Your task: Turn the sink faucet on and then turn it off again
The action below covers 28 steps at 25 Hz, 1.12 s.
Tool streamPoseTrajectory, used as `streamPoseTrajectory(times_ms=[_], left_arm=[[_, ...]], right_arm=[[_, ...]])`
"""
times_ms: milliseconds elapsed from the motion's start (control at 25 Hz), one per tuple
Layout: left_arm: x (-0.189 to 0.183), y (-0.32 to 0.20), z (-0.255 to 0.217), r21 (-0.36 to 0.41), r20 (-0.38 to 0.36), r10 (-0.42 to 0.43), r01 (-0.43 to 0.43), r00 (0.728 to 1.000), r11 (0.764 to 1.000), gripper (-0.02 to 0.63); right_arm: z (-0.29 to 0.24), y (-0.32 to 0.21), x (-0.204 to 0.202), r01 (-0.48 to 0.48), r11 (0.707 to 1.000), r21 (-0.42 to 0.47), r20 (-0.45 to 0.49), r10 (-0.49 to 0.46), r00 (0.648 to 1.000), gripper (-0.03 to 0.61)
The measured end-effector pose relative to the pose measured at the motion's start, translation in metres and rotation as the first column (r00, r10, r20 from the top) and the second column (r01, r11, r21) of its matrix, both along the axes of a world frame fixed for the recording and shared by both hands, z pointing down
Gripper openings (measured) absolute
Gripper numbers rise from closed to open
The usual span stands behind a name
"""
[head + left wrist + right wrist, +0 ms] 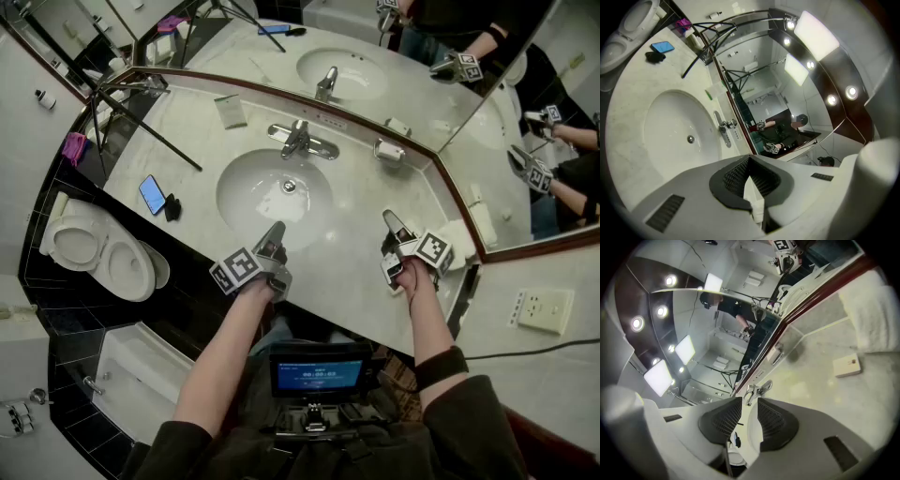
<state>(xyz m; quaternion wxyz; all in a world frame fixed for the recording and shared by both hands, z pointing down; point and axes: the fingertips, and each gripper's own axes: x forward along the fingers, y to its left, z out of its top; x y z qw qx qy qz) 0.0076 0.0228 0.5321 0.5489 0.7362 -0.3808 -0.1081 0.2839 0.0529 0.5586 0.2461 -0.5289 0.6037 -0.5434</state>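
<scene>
**Faucet** [300, 141]: chrome, at the far rim of the basin [242, 208], against the mirror [375, 70]. Its base plate ran along the mirror edge, and the spout pointed out over the bowl toward the person.

**Left gripper** [275, 231]: on the near side of the faucet, across the bowl and aimed almost straight at it. Jaws were clenched on nothing.

**Right gripper** [389, 218]: near side, right of the faucet. Jaws were part-open and empty, with the faucet seen through the gap.

**Reach:** left judged slightly nearer.

**Counter** [352, 239]: pale stone, level.

**Phone** [152, 194] and **toilet** [94, 253]: well left of the faucet.

**Room:** small bathroom.
</scene>
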Motion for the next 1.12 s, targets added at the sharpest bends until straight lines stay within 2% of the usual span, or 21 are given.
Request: streamPoseTrajectory(times_ms=[120, 240, 640, 960, 1120], left_arm=[[-0.001, -0.008, 0.002, -0.004, 0.001, 0.003, -0.003, 1.000, 1.000, 0.000], [-0.001, -0.018, 0.004, -0.003, 0.000, 0.003, -0.003, 1.000, 1.000, 0.000], [-0.006, -0.054, 0.022, -0.005, 0.008, -0.017, 0.017, 1.000, 1.000, 0.000], [0.001, -0.079, 0.043, -0.009, 0.017, -0.006, 0.007, 1.000, 1.000, 0.000], [0.008, -0.088, 0.051, 0.004, 0.056, 0.023, -0.023, 0.998, 1.000, 0.000]], right_arm=[[0.000, -0.033, -0.030, 0.060, 0.998, 0.002, 0.003, -0.060, 0.998, 0.129], [0.001, -0.073, -0.060, 0.121, 0.993, 0.002, 0.010, -0.121, 0.993, 0.189], [0.027, -0.205, -0.149, 0.285, 0.958, 0.015, 0.035, -0.286, 0.958, 0.195], [0.057, -0.272, -0.174, 0.281, 0.960, 0.000, 0.042, -0.281, 0.959, 0.195], [0.071, -0.288, -0.179, 0.272, 0.962, -0.014, 0.058, -0.270, 0.961, 0.193]])
